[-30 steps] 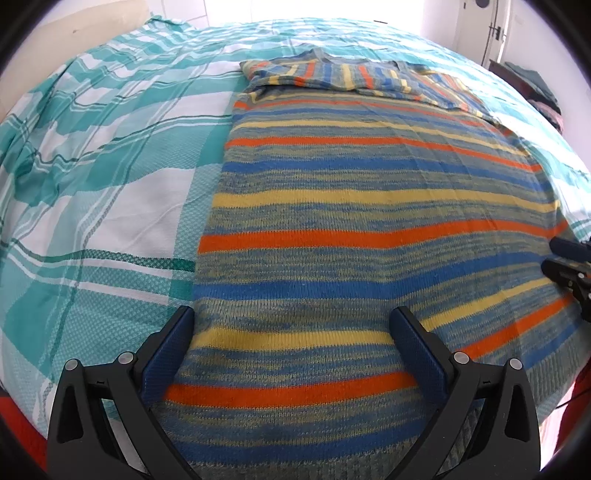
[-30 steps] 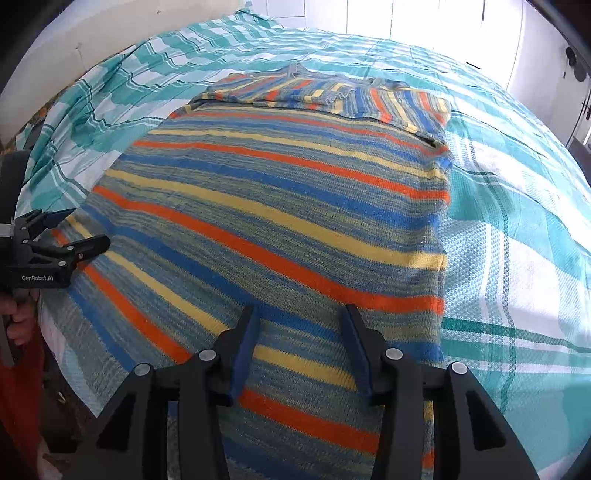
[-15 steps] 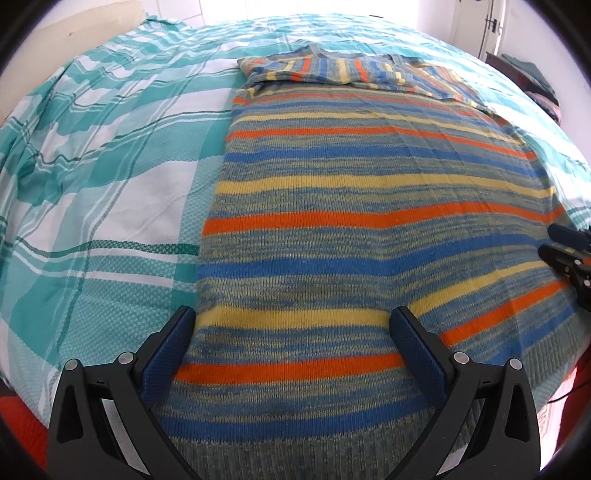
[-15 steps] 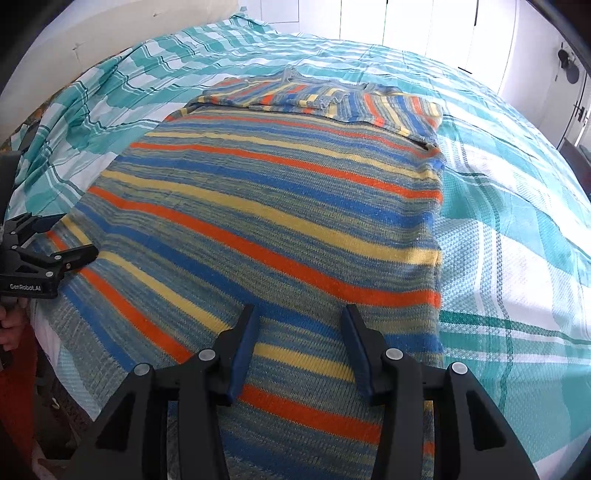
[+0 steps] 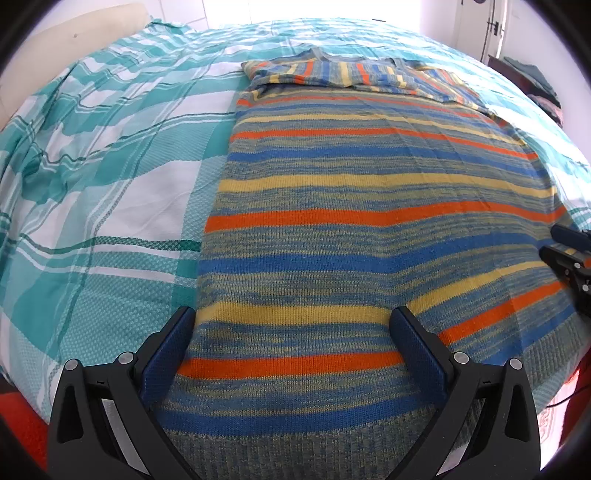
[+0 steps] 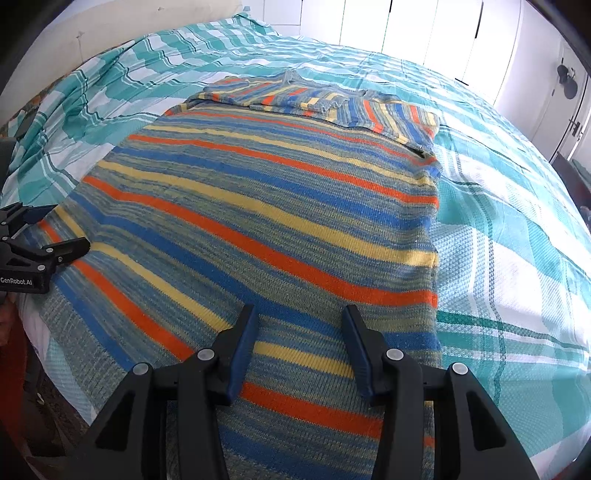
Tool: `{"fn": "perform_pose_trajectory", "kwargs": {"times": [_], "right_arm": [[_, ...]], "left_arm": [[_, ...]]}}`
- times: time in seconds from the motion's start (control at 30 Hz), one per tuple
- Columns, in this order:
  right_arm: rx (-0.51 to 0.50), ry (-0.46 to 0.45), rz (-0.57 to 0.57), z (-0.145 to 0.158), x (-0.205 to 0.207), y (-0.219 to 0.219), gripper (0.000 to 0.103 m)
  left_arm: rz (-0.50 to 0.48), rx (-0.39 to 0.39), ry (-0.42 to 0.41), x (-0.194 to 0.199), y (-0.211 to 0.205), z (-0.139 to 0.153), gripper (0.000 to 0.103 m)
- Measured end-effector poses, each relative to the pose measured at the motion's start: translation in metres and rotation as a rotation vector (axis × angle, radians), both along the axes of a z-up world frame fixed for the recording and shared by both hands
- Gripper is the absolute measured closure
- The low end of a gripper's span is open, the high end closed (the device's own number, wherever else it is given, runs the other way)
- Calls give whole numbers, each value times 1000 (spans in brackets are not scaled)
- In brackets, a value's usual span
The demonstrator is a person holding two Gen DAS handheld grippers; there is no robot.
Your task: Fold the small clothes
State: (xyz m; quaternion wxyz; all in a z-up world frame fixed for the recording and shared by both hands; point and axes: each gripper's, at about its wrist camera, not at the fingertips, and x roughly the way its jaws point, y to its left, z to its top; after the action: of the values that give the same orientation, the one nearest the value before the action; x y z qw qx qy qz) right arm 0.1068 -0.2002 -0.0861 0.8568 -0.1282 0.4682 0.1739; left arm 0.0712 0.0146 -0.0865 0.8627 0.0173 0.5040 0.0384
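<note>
A striped knit sweater (image 5: 369, 206) in blue, orange, yellow and grey lies flat on the bed, hem toward me, sleeves folded across its far end. It also shows in the right wrist view (image 6: 280, 221). My left gripper (image 5: 291, 321) is wide open and empty above the hem's left corner. It shows at the left edge of the right wrist view (image 6: 48, 230). My right gripper (image 6: 299, 321) is open and empty above the hem's right part. It shows at the right edge of the left wrist view (image 5: 565, 242).
The bed is covered by a teal and white plaid sheet (image 5: 103, 177), also seen in the right wrist view (image 6: 517, 240). A pale headboard (image 6: 129, 22) stands at the far left. The bed's near edge runs just below the hem.
Both grippers have drawn back and risen slightly, so more of the hem and bed edge shows. The sweater has not moved. Both grippers stay open.
</note>
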Motion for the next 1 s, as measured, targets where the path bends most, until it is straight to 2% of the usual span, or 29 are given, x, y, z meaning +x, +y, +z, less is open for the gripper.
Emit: {"fn": "perform_pose_trajectory", "kwargs": {"times": [1.0], "right_arm": [[-29,-24,1,0,-4,4,55]], "left_arm": [[3,9,-19,-1,0,-2,1]]}}
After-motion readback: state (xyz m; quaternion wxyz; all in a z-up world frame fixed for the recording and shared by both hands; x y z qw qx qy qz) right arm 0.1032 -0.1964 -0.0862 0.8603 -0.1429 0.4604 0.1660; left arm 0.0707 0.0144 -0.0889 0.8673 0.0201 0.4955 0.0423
